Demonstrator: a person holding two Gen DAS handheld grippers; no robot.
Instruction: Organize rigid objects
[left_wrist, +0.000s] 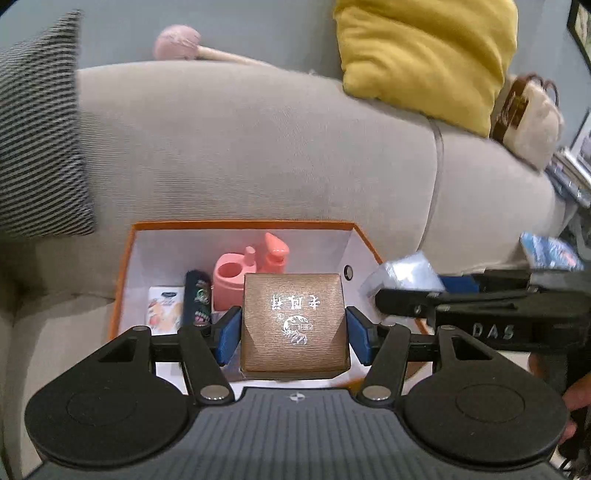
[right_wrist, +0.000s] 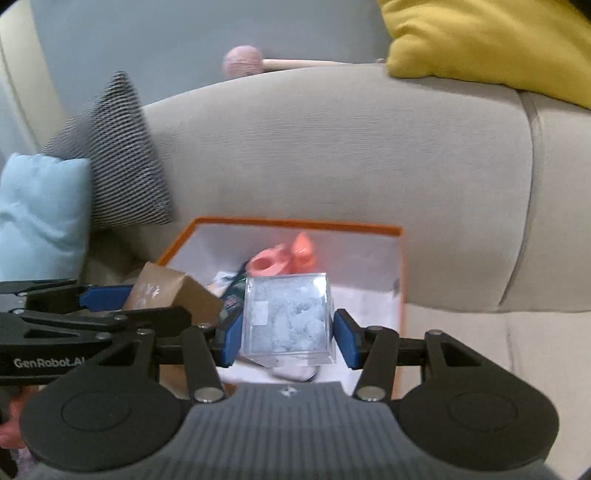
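Left gripper (left_wrist: 293, 334) is clamped on the brown box (left_wrist: 293, 325), right gripper (right_wrist: 286, 334) on the clear cube (right_wrist: 288, 319). Both are held over the orange-rimmed box (left_wrist: 240, 223) on the sofa (left_wrist: 258, 147). Inside there's a pink holder (left_wrist: 231, 280) and what looks like a dark tube (left_wrist: 197, 297).

A home living room, shown by soft furnishings. Beige upholstered sofa (left_wrist: 258, 147) filling the frame, with a mustard-yellow cushion (left_wrist: 424, 55) propped at one o'clock and a black-and-white striped cushion (left_wrist: 40, 140) at nine o'clock. Pale blue pillow (right_wrist: 40, 214) beside the striped one in the right wrist view. Grey-blue wall (right_wrist: 147, 37) behind the backrest, a pink-headed mallet (left_wrist: 181, 46) lying along its top. Fluffy cream handbag (left_wrist: 528, 122) at two o'clock, picture frame (left_wrist: 580, 29) on the wall above. Orange-rimmed box (left_wrist: 240, 223) of household oddments on the seat at six o'clock.
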